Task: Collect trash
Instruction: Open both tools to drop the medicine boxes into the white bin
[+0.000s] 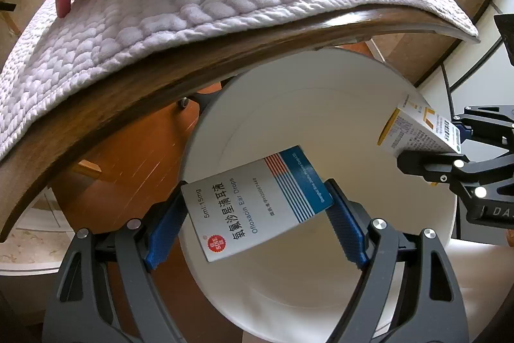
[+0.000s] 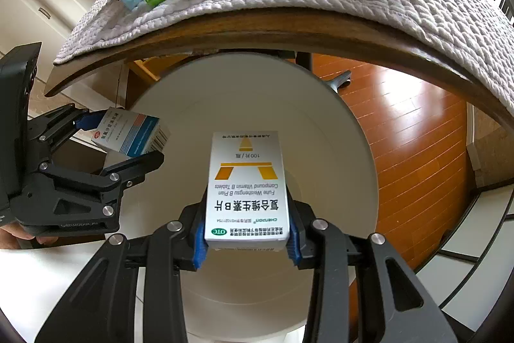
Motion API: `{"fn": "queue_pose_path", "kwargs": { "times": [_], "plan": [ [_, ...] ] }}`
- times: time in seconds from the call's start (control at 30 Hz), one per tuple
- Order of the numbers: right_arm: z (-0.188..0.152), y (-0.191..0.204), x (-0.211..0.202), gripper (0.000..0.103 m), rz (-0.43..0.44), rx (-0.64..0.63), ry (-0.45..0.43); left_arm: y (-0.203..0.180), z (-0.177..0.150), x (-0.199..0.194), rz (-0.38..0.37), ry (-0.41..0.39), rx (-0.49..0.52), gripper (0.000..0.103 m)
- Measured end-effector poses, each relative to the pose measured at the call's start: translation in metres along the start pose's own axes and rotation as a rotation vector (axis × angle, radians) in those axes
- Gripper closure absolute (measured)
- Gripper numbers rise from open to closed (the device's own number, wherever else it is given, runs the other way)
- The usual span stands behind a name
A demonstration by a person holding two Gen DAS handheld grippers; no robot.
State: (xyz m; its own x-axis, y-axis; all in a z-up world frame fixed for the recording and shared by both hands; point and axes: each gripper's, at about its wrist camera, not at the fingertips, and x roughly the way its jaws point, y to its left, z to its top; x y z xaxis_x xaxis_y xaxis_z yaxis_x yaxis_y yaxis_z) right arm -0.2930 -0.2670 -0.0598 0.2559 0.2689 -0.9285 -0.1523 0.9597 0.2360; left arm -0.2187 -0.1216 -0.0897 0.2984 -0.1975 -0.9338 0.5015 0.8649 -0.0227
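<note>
Left wrist view: left gripper pointing steeply down, blue pads squeezing the long sides of a thin white-and-blue cardboard ear-drops box over the round white plastic bin; probably light, easy to crush. Right wrist view: right gripper tipped down too, clamped on a white-and-yellow cardboard vitamin tablet box, above the same bin, beside the wooden table edge.

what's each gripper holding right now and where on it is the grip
Left gripper: white-and-blue ear-drops carton, pads on its two short ends. Right gripper: white-and-yellow vitamin B carton, pinched by its side faces near one end.
</note>
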Motion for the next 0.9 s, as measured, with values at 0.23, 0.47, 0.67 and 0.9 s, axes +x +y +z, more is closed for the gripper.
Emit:
{"fn": "queue_pose_path", "kwargs": {
  "times": [0.23, 0.47, 0.67, 0.9],
  "plan": [
    [-0.001, -0.003, 0.002, 0.066, -0.003, -0.006, 0.007, 0.003, -0.001, 0.002, 0.004, 0.004, 0.000, 0.019],
    [0.002, -0.004, 0.005, 0.066, -0.009, 0.001, 0.013, -0.001, -0.001, 0.006, 0.007, 0.010, 0.002, 0.019],
    [0.003, -0.003, 0.008, 0.066, -0.010, 0.003, 0.018, -0.004, 0.001, 0.008, 0.010, 0.015, 0.006, 0.019],
    [0.003, -0.007, 0.016, 0.065, -0.009, 0.012, 0.024, -0.007, 0.003, 0.009, 0.011, 0.018, 0.012, 0.019]
  ]
}}
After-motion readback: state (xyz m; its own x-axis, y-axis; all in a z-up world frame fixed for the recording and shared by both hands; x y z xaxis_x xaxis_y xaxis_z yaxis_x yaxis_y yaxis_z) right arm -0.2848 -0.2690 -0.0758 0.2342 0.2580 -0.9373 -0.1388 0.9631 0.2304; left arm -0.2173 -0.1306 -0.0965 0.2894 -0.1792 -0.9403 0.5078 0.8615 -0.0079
